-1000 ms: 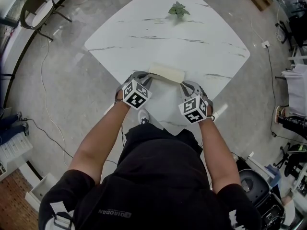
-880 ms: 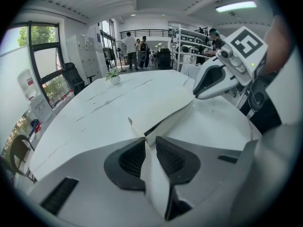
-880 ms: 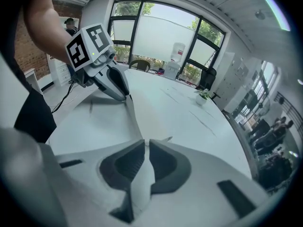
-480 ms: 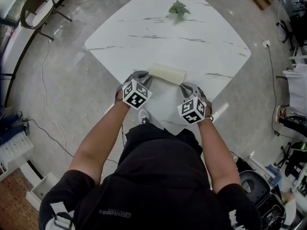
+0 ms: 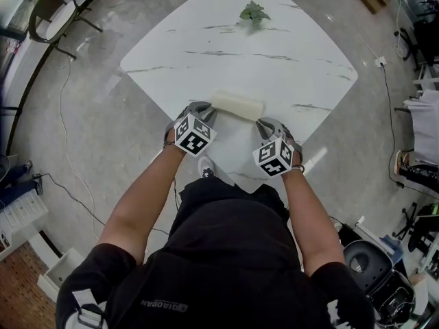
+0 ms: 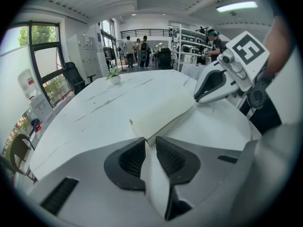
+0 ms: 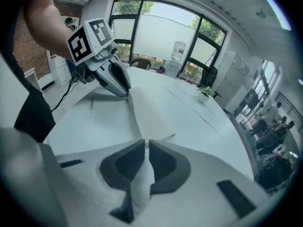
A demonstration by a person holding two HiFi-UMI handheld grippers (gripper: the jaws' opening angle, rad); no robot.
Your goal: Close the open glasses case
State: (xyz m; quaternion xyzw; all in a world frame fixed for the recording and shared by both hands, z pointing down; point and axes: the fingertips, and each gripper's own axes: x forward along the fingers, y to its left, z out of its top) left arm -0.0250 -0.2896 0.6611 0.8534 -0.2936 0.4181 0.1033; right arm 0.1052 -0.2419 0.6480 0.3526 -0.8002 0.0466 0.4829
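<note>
Here, the cream glasses case (image 5: 238, 105) lies on the white marble counter (image 5: 274, 40), towards the edge nearest the person, long side across. The left gripper (image 5: 209, 110) is at the left end of the case and the right gripper (image 5: 263, 123) at its right end, so the case sits between the two. A person's bare forearms reach down to both of them.

In the left gripper view the left gripper's fingers (image 6: 135, 157) stand narrow, almost together, with a thin cream strip of the case pinched between them; the rest of the case (image 6: 163, 117) stretches away from them to the right gripper (image 6: 199, 96) at its far end. In the right gripper view the right gripper's fingers (image 7: 163, 162) are likewise nearly closed on a thin cream flap of the case (image 7: 147, 112), and the left gripper (image 7: 124, 91) touches the far end of the case.

A small potted plant (image 5: 254, 12) stands on the counter well beyond the case. A black chair (image 5: 51, 9) is on the floor, far left of the case.
</note>
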